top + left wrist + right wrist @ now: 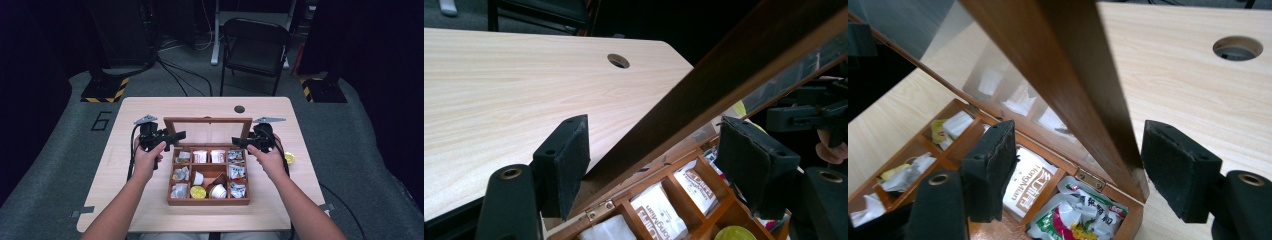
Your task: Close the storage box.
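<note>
Both grippers, left gripper and right gripper, are straddling the raised lid side rails, jaws wide (not clamped), box sitting mid-counter.

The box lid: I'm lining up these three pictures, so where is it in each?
High view: lid stands open at centre, behind the compartments.
Left gripper view: its frame runs diagonally between the jaws.
Right gripper view: its frame slants down from top centre.
Shared landmark: the table's round hole.
</note>
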Demonstrator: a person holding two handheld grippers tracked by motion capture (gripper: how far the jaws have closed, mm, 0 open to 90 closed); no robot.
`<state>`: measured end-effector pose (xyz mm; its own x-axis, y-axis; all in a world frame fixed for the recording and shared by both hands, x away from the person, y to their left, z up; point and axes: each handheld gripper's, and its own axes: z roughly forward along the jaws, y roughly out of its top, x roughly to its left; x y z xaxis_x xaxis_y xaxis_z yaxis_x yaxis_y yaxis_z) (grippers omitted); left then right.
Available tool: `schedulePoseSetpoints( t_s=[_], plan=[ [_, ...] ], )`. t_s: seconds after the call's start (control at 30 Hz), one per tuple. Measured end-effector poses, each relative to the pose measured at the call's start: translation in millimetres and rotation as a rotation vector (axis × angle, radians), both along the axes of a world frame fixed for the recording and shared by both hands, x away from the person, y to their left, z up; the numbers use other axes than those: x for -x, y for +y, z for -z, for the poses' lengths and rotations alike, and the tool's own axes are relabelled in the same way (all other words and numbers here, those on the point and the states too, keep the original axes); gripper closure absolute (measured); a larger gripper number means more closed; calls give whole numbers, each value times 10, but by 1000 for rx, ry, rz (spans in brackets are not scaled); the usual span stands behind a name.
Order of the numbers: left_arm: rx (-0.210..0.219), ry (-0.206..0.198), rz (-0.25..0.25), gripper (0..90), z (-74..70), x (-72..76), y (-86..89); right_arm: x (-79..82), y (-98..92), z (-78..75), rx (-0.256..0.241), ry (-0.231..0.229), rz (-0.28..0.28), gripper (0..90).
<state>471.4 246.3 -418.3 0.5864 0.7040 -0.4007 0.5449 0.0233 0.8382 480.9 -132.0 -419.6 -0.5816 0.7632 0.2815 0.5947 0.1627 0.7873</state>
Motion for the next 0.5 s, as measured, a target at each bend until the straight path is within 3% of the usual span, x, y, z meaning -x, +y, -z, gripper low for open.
schedulePoseSetpoints(
  t_s=[0.13,0.37,0.5],
  plan=[
    [1,-18,7,297,-68,80,16,76,-37,-86,-11,-26,-8,302],
    [-33,-38,30,295,-166,232,29,234,-47,-229,-23,-61,-26,322],
    [-23,-50,38,296,-200,346,61,337,-70,-302,-34,-74,-34,347]
  ],
)
